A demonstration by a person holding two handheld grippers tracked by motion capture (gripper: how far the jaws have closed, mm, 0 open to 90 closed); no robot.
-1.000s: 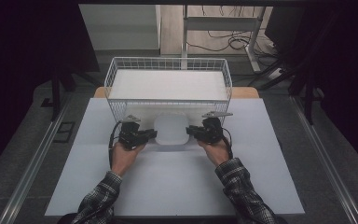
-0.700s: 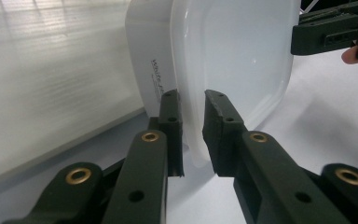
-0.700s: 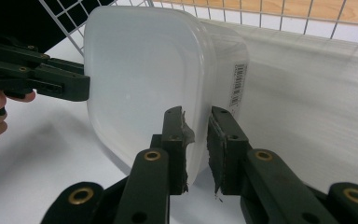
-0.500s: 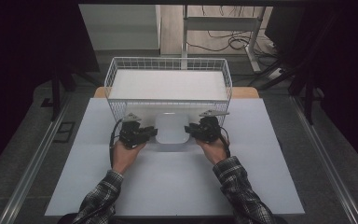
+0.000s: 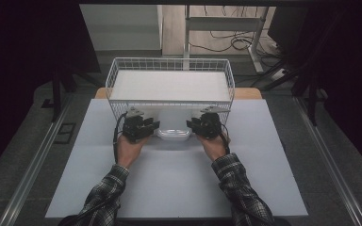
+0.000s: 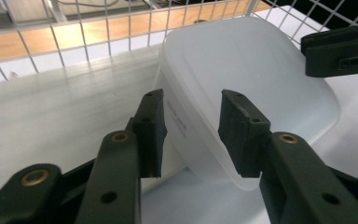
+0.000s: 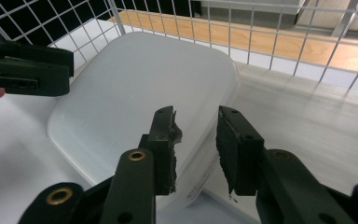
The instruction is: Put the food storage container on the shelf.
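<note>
Here, left gripper [image 5: 152, 126] and right gripper [image 5: 194, 125], both matte black with ribbed rubber pads, held in a person's hands at either short end of a white plastic container [image 5: 173, 133]. Jaws of each parted by a moderate gap, straddling the container's rim; whether the pads actually press it cannot be told. Seen along the left gripper [image 6: 189, 128]: smooth, slightly glossy, translucent white container [image 6: 247, 79], rectangular with rounded corners, small printed text on its side wall. Seen along the right gripper [image 7: 195, 140]: same container [image 7: 144, 88], torn rubber on one pad. Container resting on the white table [image 5: 179, 183], long axis running left to right between the grippers, far edge just beside the near wall of a white wire basket [image 5: 169, 66]. Basket rectangular, open grid mesh, flat white panel inside. Plaid sleeves [image 5: 238, 188] on both forearms
</note>
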